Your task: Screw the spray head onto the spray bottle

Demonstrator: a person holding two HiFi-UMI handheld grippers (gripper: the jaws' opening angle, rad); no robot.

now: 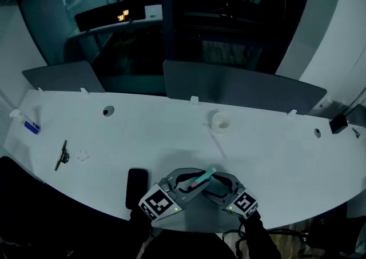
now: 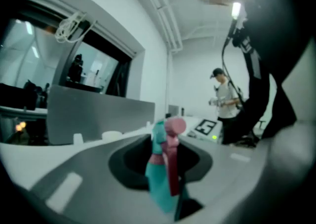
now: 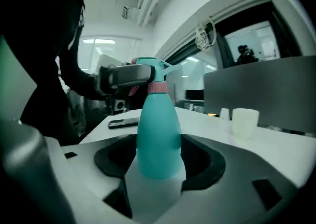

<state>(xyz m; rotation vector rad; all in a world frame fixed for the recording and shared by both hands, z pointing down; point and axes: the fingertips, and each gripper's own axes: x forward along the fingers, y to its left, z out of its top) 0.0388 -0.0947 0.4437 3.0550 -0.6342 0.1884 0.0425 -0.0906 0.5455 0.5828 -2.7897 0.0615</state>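
Low in the head view, both grippers meet over the near edge of the white table (image 1: 269, 155). My right gripper (image 3: 159, 161) is shut on the belly of the teal spray bottle (image 3: 157, 139), which stands upright between its dark pads. A pink collar (image 3: 158, 88) rings the bottle's neck, and the teal spray head (image 3: 148, 67) sits on top. My left gripper (image 2: 162, 161) is shut on that spray head (image 2: 159, 183), whose pink trigger and nozzle show between its jaws. From above, the bottle and head (image 1: 203, 179) lie between the left gripper (image 1: 189, 186) and the right gripper (image 1: 220, 188).
A black phone (image 1: 136, 187) lies just left of the grippers. A white cup (image 1: 219, 121) stands mid-table, with a thin white stick beside it. A black tool (image 1: 62, 155) and a blue-and-white item (image 1: 28, 125) lie far left. Grey divider panels (image 1: 240, 89) line the back. A person (image 2: 226, 102) stands behind.
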